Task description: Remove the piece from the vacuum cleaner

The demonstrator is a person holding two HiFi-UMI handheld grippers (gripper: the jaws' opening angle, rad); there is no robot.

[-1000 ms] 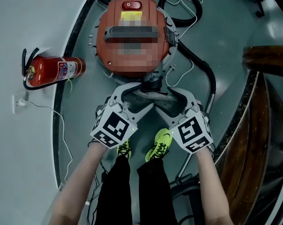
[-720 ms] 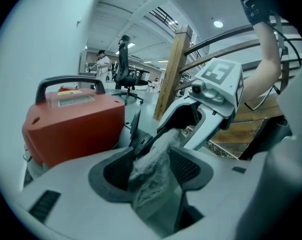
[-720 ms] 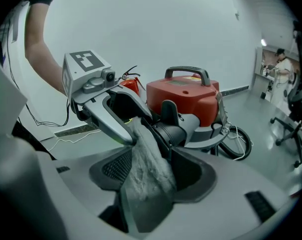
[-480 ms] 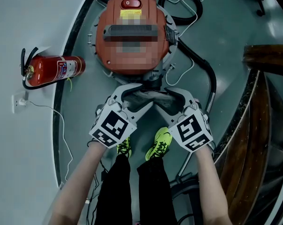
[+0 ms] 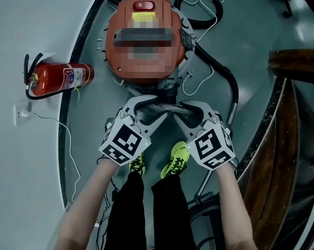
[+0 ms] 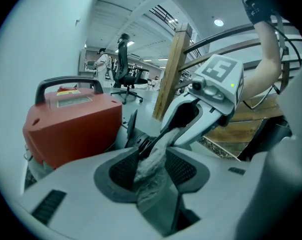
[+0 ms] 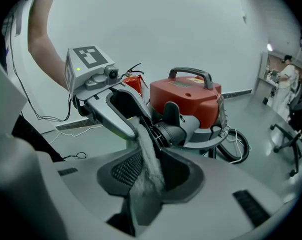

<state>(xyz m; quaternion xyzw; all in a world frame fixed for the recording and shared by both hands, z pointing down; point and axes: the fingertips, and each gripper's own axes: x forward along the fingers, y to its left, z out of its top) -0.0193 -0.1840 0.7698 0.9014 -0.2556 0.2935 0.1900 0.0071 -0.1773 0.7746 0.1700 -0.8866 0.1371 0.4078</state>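
The red vacuum cleaner [image 5: 146,40] stands on the floor in front of my feet. A grey fabric piece [image 5: 167,108] hangs out of its black front port [image 7: 171,131]. My left gripper [image 5: 159,108] and right gripper [image 5: 176,110] meet at that piece from either side. In the left gripper view the fabric [image 6: 153,156] lies between the jaws, which are closing around it. The right gripper view shows the same strip [image 7: 145,156] between that gripper's jaws, also closing. A gap remains at the pads on both, so neither grips it firmly.
A red fire extinguisher [image 5: 60,78] lies left of the vacuum. The black hose [image 5: 219,69] loops round its right side, with white cables near it. A wooden railing [image 5: 297,113] runs at the right. My green shoes [image 5: 176,159] are just below the grippers.
Both grippers' jaws have narrowed around the grey piece and shifted slightly up towards the vacuum. The vacuum itself has not moved.
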